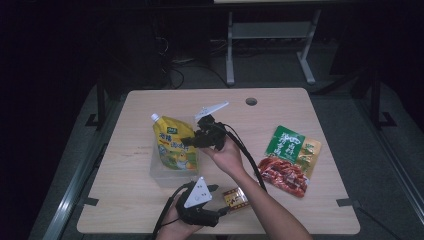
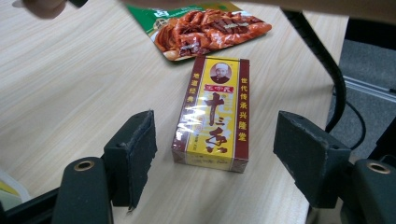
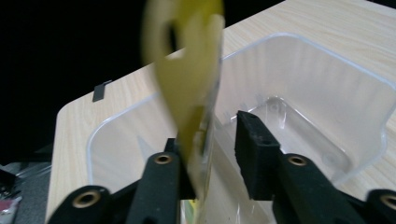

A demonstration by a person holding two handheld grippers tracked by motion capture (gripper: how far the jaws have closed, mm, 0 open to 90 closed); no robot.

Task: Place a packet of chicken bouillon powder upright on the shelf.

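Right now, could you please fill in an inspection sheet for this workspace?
Surface: light wooden table, round hole near far edge.
Job's things: yellow spouted pouch over clear plastic bin; small yellow and maroon box lying flat.
Clutter: green and gold packet of red food on the table.
Grippers: left gripper open, jaws either side of the box, not touching; right gripper open around the pouch's edge.
Cables: black cable trailing along the right forearm.
Surroundings: dark floor, grey frame legs beyond the table.
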